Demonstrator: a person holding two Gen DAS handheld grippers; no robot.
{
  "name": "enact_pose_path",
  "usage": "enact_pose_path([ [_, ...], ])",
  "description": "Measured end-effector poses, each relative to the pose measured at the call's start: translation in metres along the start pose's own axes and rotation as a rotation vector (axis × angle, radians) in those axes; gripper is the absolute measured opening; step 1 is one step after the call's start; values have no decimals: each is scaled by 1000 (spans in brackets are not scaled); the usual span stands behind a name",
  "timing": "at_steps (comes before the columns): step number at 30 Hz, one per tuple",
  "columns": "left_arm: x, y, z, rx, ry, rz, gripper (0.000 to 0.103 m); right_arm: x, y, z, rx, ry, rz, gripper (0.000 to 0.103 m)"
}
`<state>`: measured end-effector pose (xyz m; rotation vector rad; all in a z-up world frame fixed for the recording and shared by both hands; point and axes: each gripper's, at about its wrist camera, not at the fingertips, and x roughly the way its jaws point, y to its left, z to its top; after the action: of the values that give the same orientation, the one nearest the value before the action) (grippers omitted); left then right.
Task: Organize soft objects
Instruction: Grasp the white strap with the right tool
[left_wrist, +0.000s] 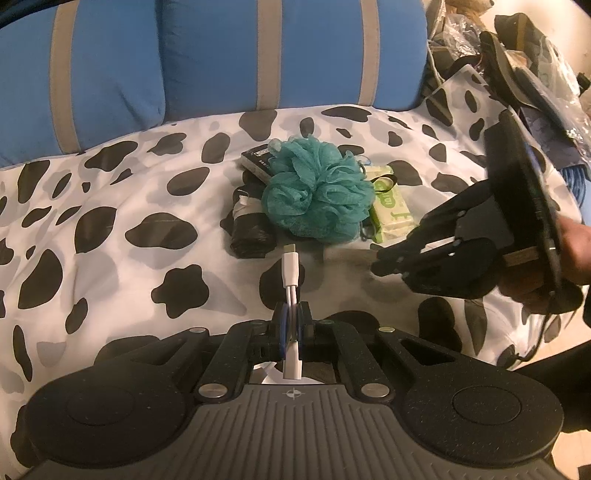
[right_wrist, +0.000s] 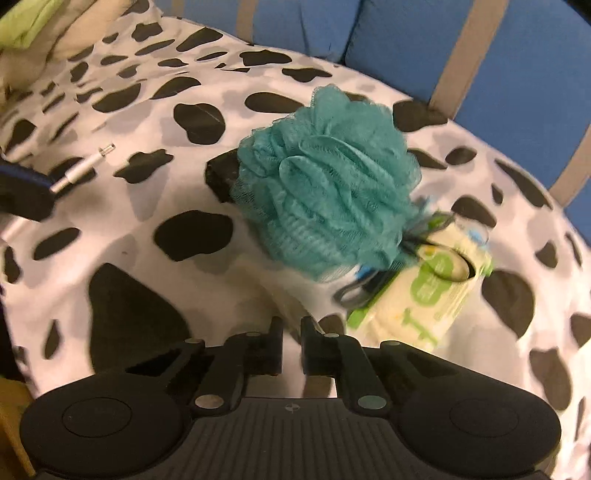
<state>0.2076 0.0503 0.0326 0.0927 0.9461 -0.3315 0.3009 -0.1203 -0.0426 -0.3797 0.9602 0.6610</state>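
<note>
A teal mesh bath pouf (left_wrist: 317, 192) lies on the cow-print bedsheet (left_wrist: 110, 229), also in the right wrist view (right_wrist: 325, 195). Around it lie a green-and-cream wipes pack (left_wrist: 389, 206) (right_wrist: 424, 295), a rolled black bag (left_wrist: 249, 229) and a small dark box (left_wrist: 256, 160). My left gripper (left_wrist: 291, 314) is shut on a white USB cable (left_wrist: 290, 269), its plug pointing at the pouf; the cable also shows in the right wrist view (right_wrist: 83, 168). My right gripper (right_wrist: 291, 325) has its jaws nearly together, empty, just short of the pouf; in the left wrist view it (left_wrist: 380, 258) hovers right of the pile.
Blue cushions with grey stripes (left_wrist: 221, 55) stand behind the sheet. A heap of dark bags and plastic (left_wrist: 524, 66) sits at the back right. A green cloth (right_wrist: 26, 22) lies at the far left of the right wrist view.
</note>
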Motion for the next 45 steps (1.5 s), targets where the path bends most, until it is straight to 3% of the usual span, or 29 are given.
enact_pose_path([
  [2, 0, 0, 0, 0, -1, 2, 6, -7, 4, -2, -48, -40, -4, 15],
  [3, 0, 1, -1, -1, 0, 3, 6, -9, 6, -2, -73, -56, -17, 25],
  [4, 1, 1, -1, -2, 1, 4, 6, -9, 7, -2, -94, -68, -33, 43],
  [5, 1, 1, -1, -2, 2, 5, 6, -9, 8, -3, -108, -81, -41, 48],
  [11, 2, 1, 0, 1, 5, 3, 6, 5, 0, 0, -68, -74, -40, 50],
  [15, 2, 0, 0, 1, 5, 2, 6, 16, -10, -2, -11, -46, -39, 48],
  [17, 2, 0, 0, 1, 6, 3, 6, 18, -15, -3, 26, -49, -7, 42],
  [22, 3, -1, 0, 2, 8, 3, 6, 17, -5, -2, 12, -33, 27, 9],
  [23, 3, -1, 0, 2, 8, 2, 6, 16, -1, -1, -2, -29, 22, 6],
  [34, -1, -1, -4, -30, 4, 0, 6, -16, 13, -6, -15, -32, 11, 4],
  [45, -13, -16, -14, -57, -14, -24, 6, -69, 15, -32, 135, -83, -26, 4],
])
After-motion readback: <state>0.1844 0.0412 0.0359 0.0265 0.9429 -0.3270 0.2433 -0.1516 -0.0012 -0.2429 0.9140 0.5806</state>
